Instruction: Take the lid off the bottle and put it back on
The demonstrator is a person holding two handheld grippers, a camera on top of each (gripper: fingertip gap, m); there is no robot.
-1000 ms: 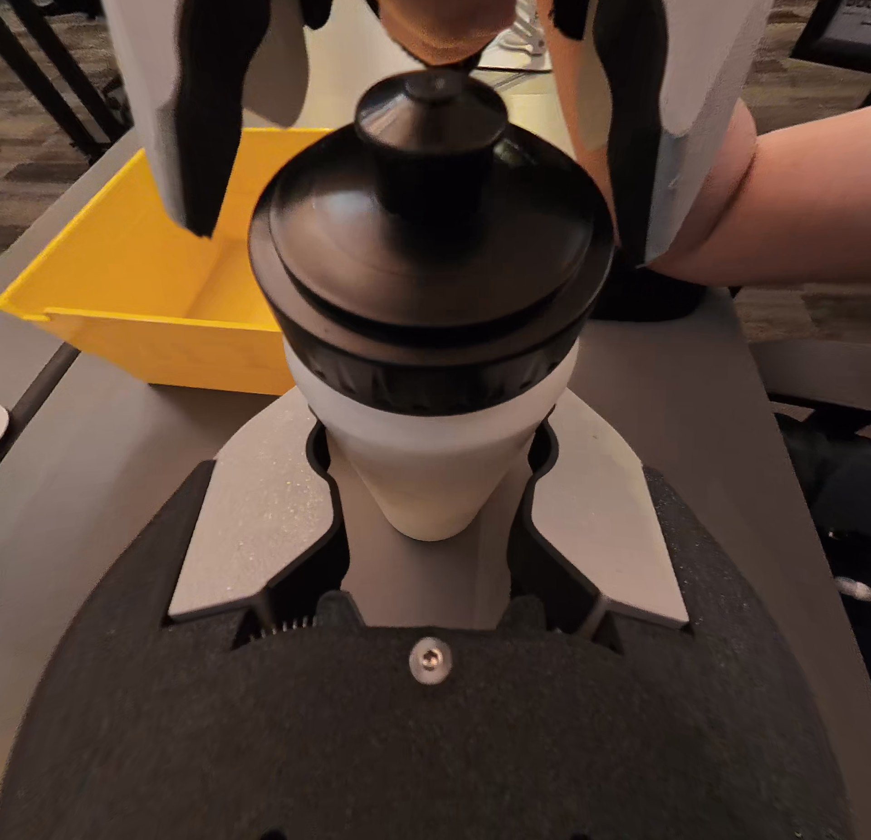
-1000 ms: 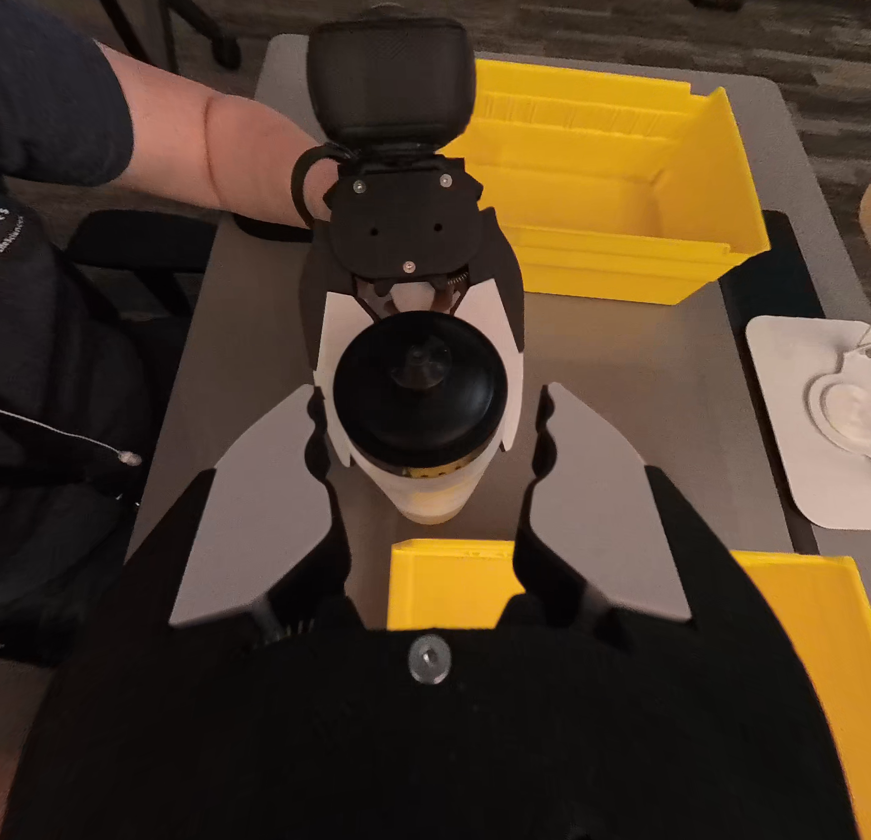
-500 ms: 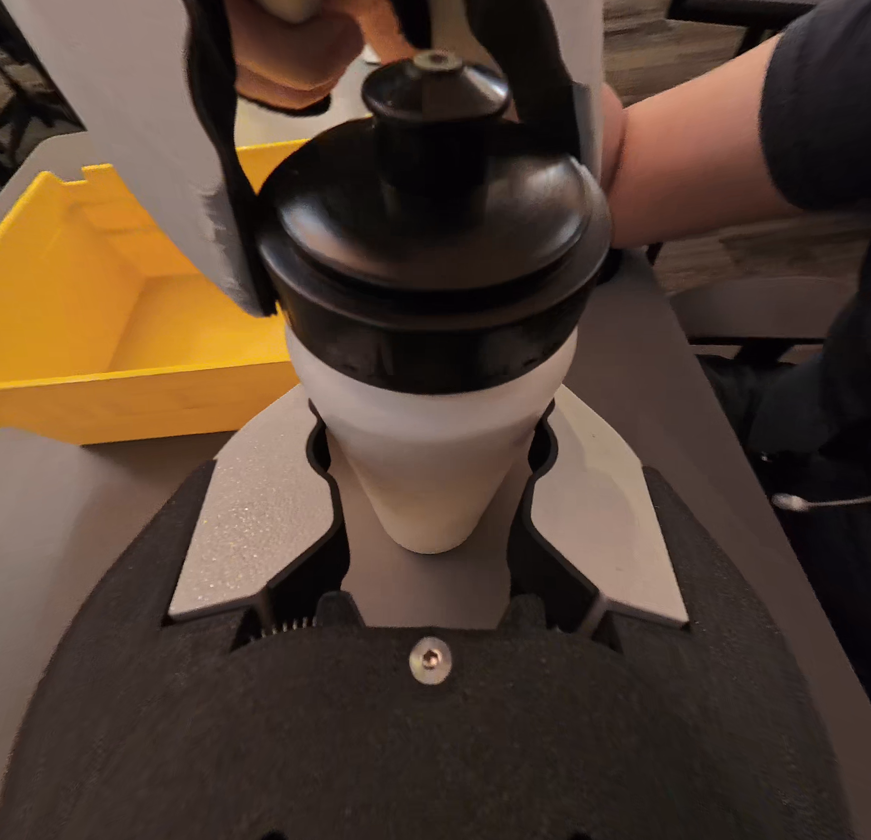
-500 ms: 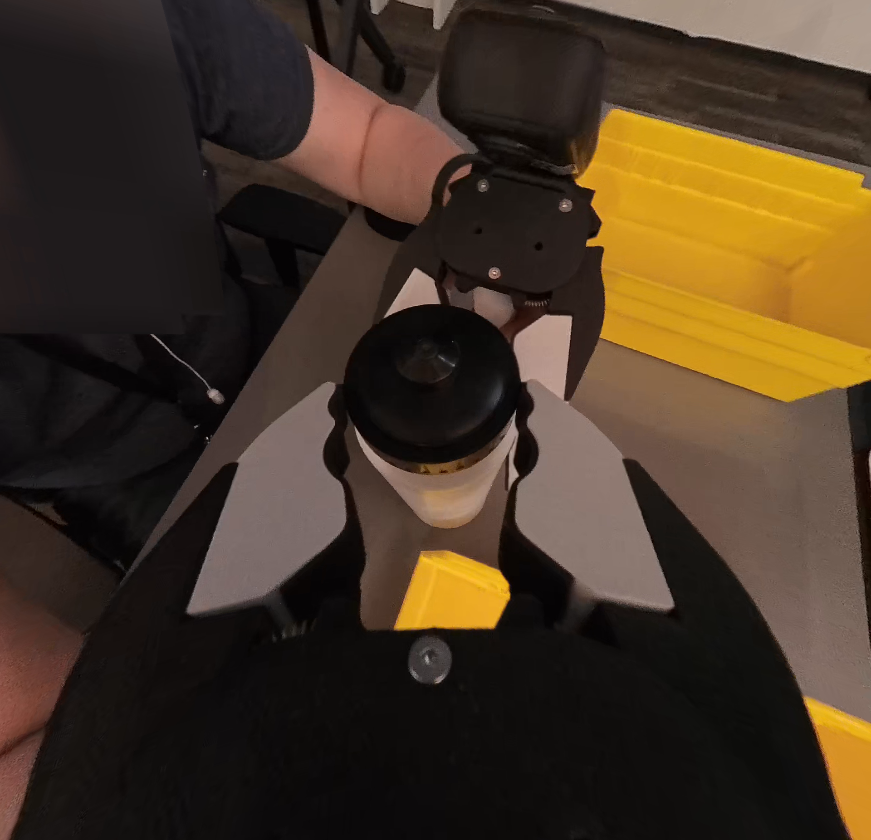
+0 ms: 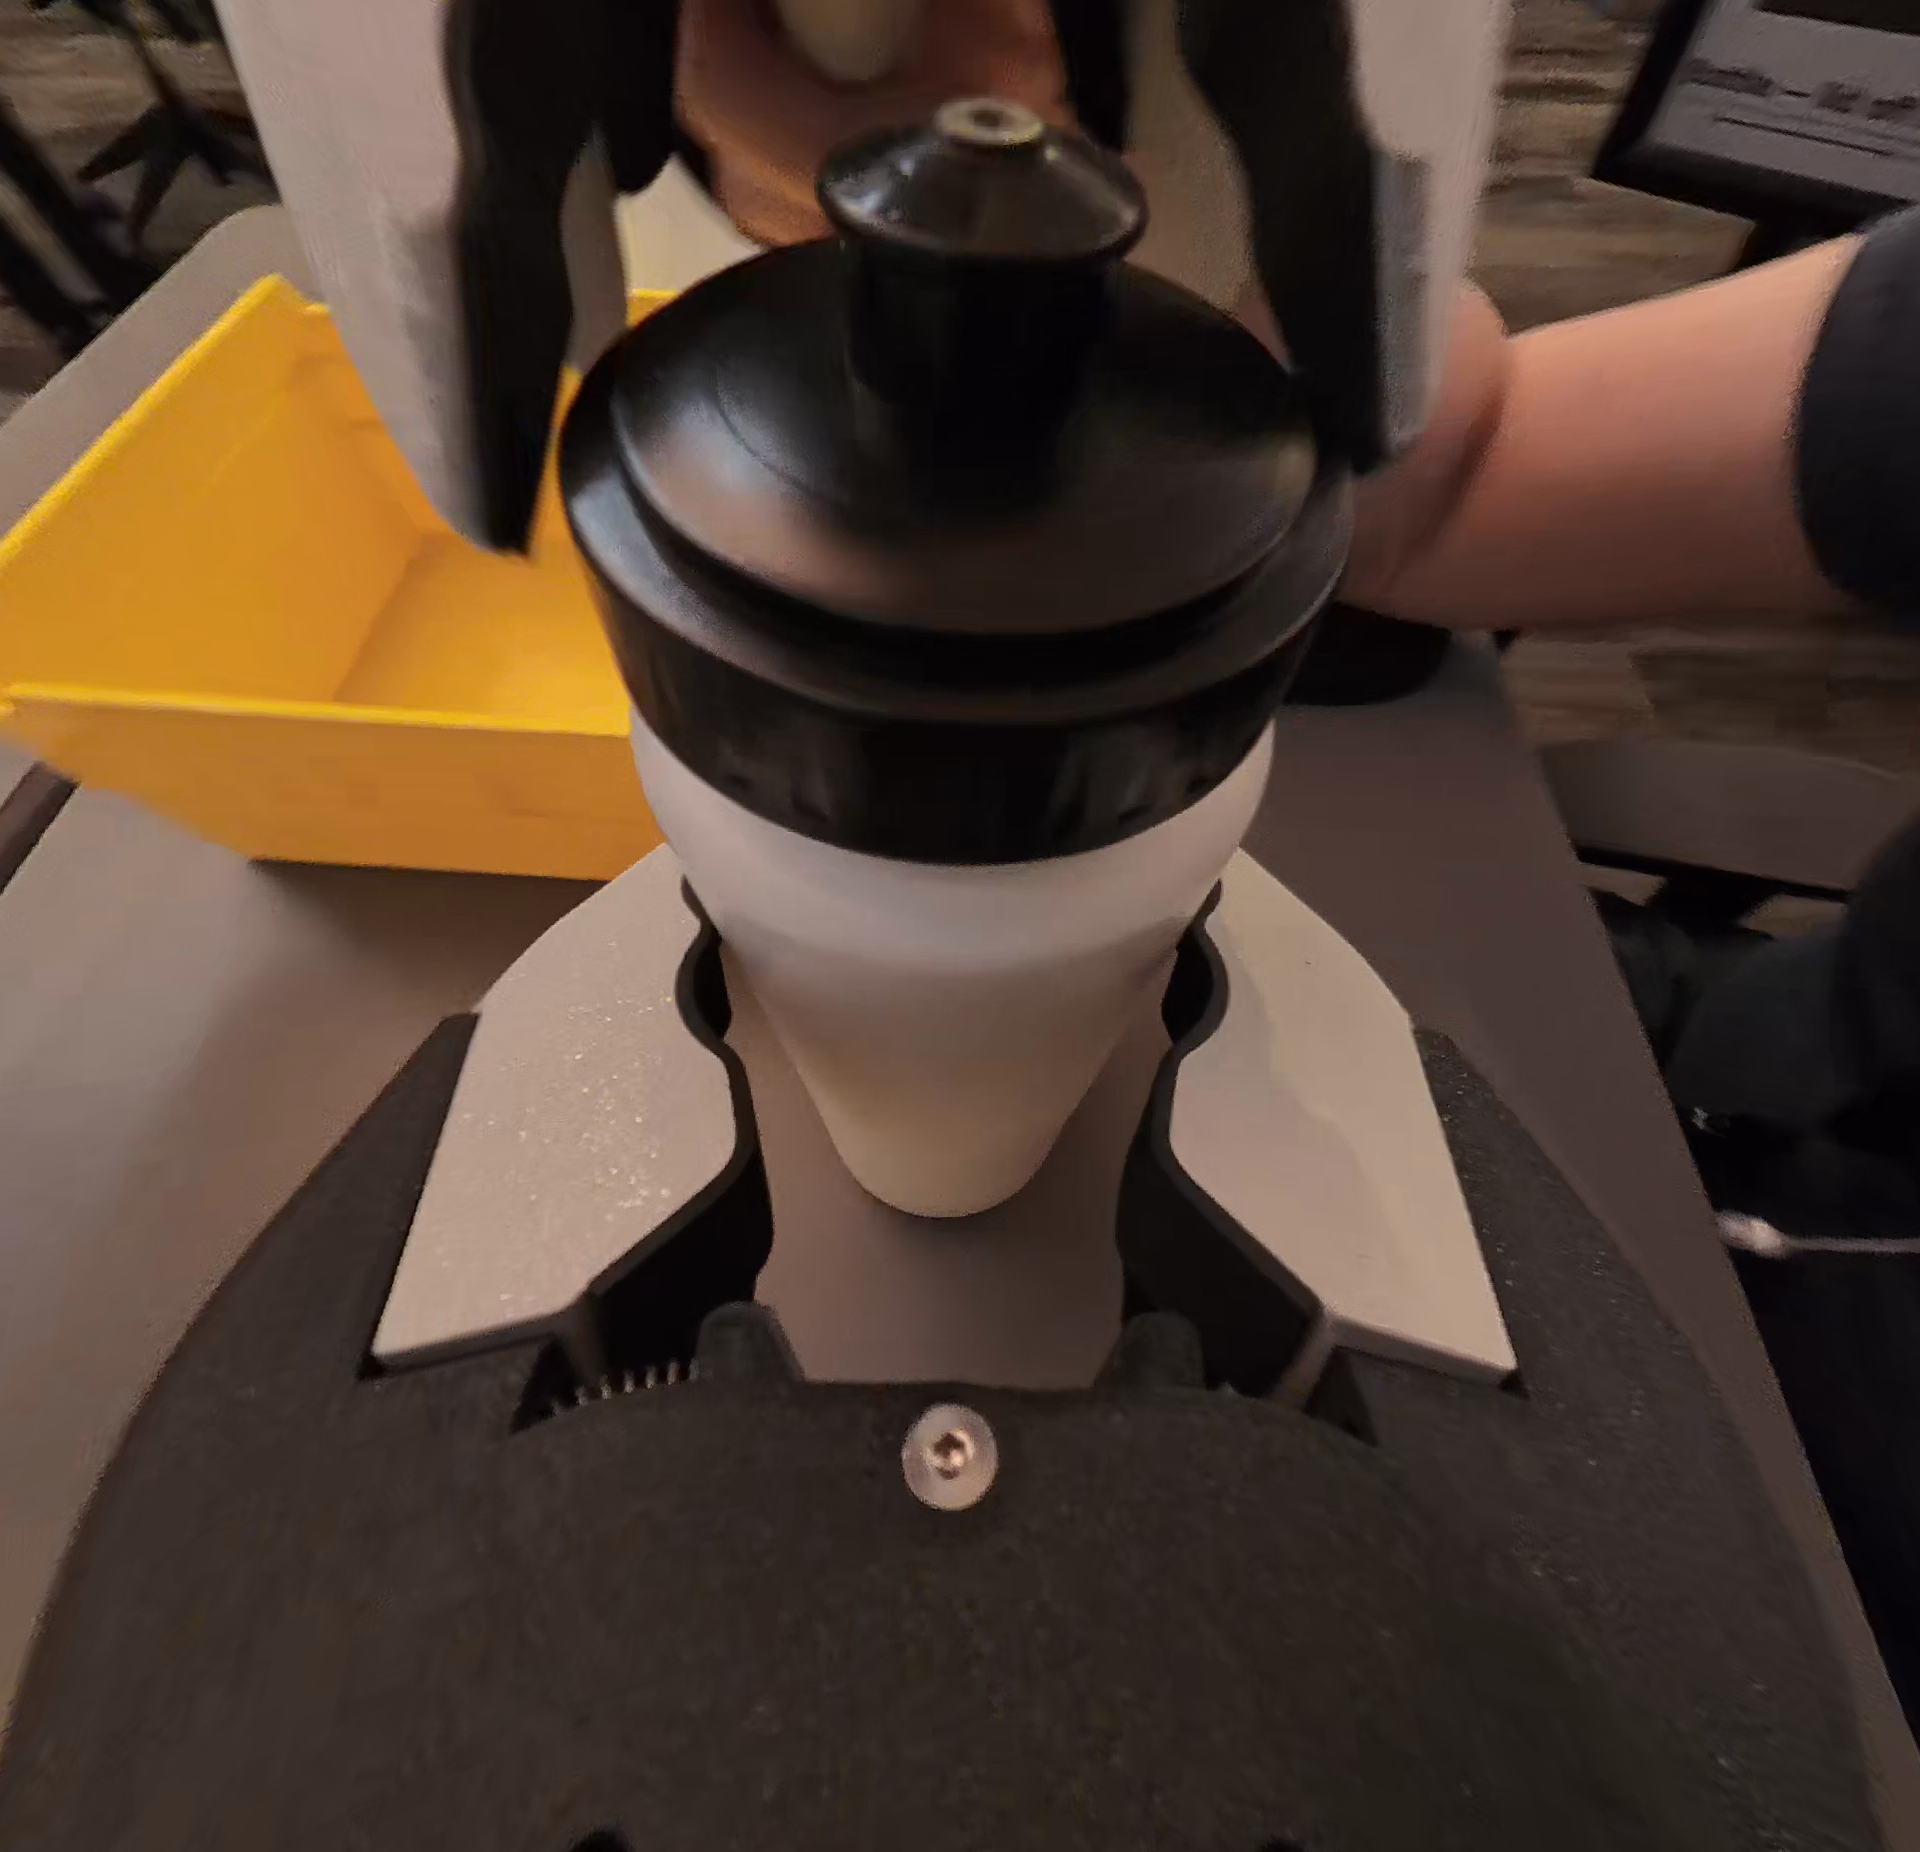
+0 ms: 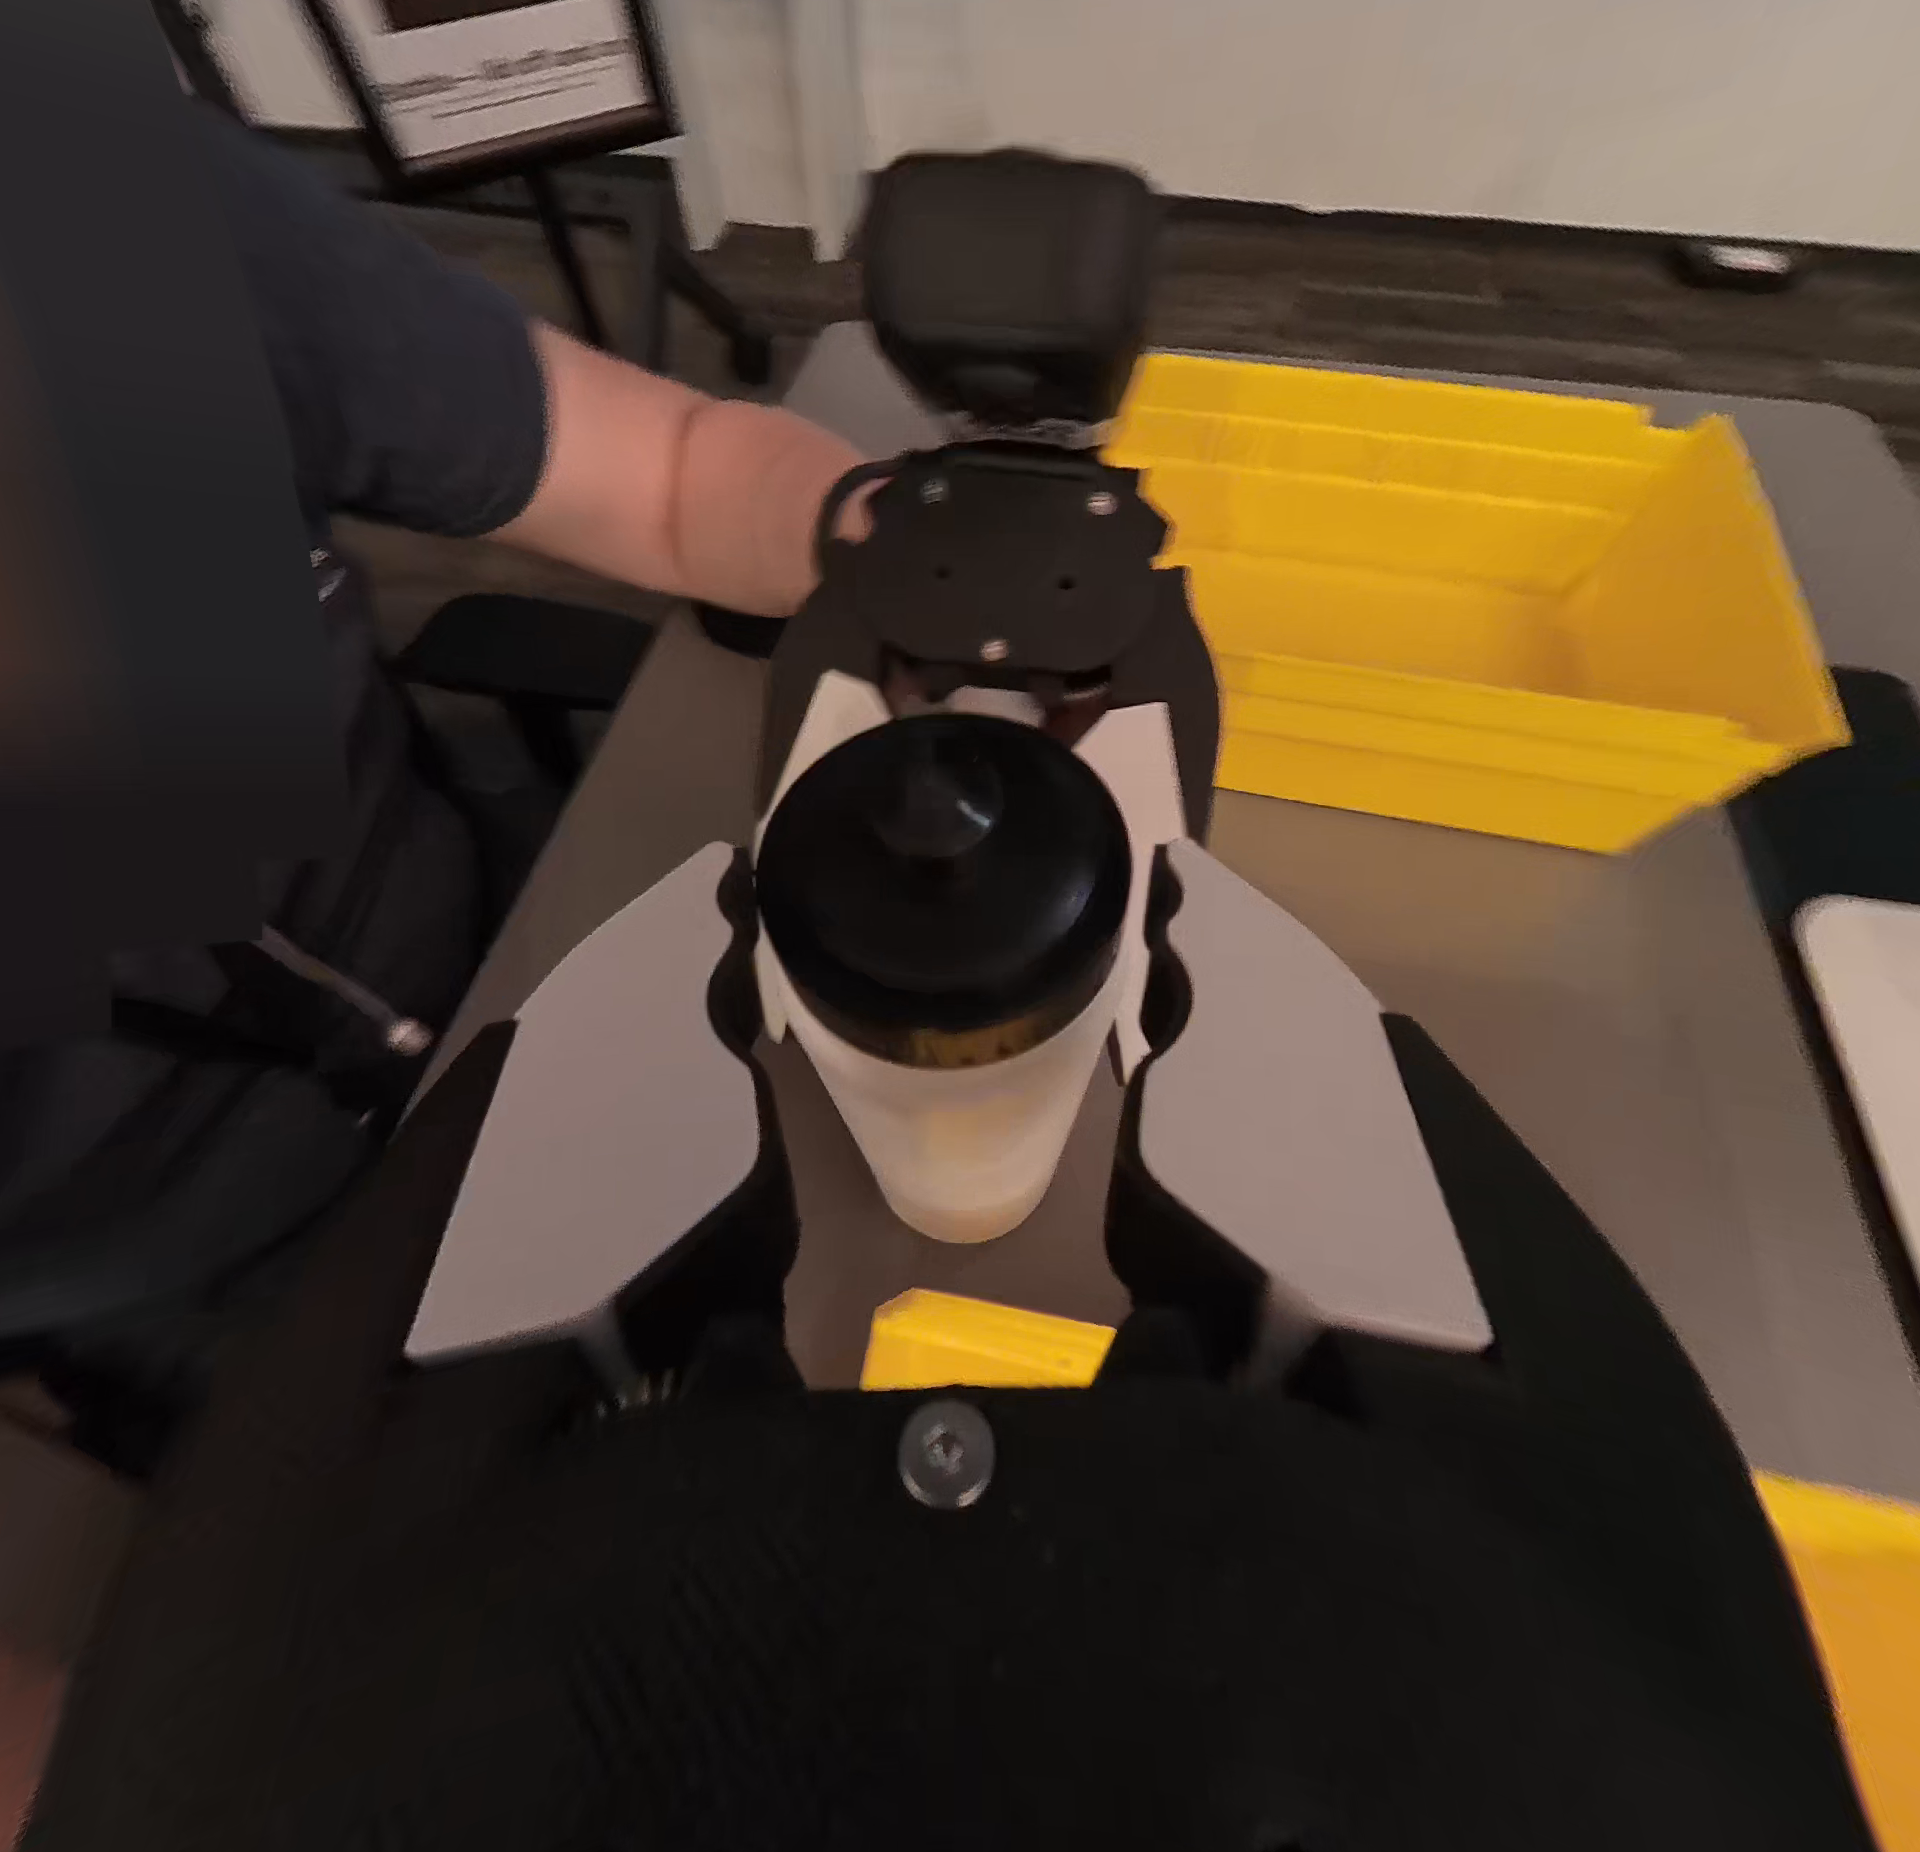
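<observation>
A white bottle (image 5: 956, 992) with a black spouted lid (image 5: 956, 514) stands upright on the grey table (image 5: 260, 1023). My left gripper (image 5: 951, 898) is shut on the bottle's white body just below the lid. In the right wrist view my right gripper (image 6: 945, 857) comes from above, and its two fingers press the sides of the lid (image 6: 940, 898). The lid sits on the bottle (image 6: 956, 1127). The left gripper's white fingers (image 6: 1148, 763) show behind the lid. Both views are motion-blurred.
A yellow bin (image 5: 260, 607) stands on the table behind the bottle and also shows in the right wrist view (image 6: 1455, 607). A second yellow bin (image 6: 1849, 1646) is at the near right. A white pad (image 6: 1870, 1023) lies at the right edge. A person's arm (image 5: 1610, 431) reaches in. Some 8 cm of space lies between my two pairs of fingers.
A second ago the right gripper was open above the lid. It then shut on the lid and has turned about it since. The left gripper keeps its hold on the bottle.
</observation>
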